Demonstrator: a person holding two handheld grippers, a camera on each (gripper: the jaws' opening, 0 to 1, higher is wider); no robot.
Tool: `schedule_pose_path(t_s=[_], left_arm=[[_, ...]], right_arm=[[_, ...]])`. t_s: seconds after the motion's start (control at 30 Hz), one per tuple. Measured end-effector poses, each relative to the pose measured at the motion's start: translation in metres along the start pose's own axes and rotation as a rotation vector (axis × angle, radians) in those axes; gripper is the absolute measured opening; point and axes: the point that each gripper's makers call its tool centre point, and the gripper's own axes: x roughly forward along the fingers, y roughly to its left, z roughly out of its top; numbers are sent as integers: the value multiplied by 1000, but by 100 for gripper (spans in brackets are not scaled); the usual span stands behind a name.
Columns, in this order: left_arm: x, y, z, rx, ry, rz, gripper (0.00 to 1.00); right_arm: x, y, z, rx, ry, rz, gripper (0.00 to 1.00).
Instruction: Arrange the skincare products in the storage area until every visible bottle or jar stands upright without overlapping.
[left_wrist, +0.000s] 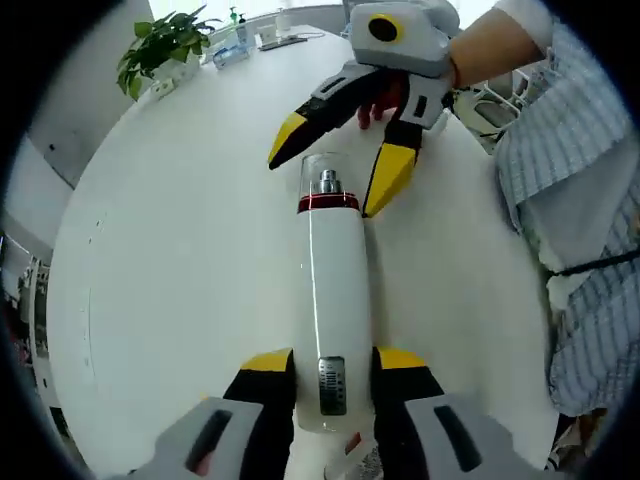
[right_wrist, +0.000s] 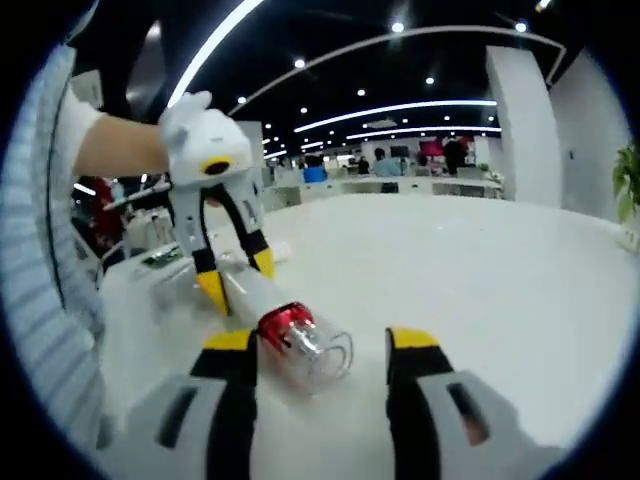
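Observation:
A white bottle (left_wrist: 335, 290) with a red band and a clear cap (left_wrist: 325, 178) lies on its side on the round white table (left_wrist: 180, 260). My left gripper (left_wrist: 334, 360) is shut on its base end, one yellow-tipped jaw on each side. My right gripper (left_wrist: 320, 186) reaches in from the top right, open, its fingers straddling the cap without clamping it. In the right gripper view the clear cap (right_wrist: 312, 350) and red band sit between the right gripper's (right_wrist: 322, 340) spread jaws. Beyond them the left gripper (right_wrist: 240, 285) pinches the bottle body (right_wrist: 255, 292).
A potted plant (left_wrist: 160, 50) and several small items (left_wrist: 240, 45) stand at the table's far edge. A person's striped sleeve (left_wrist: 575, 200) hangs over the right side. White table surface (right_wrist: 480, 270) stretches to the right of the bottle.

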Motion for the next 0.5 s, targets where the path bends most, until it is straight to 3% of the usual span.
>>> schedule_pose_path(t_s=[0.3, 0.5], left_arm=[[0, -1, -1, -64, -4, -9, 29], [0, -2, -1, -66, -27, -13, 29]], right_arm=[[9, 13, -8, -95, 137, 105, 45], [19, 9, -11, -165, 198, 124, 40]])
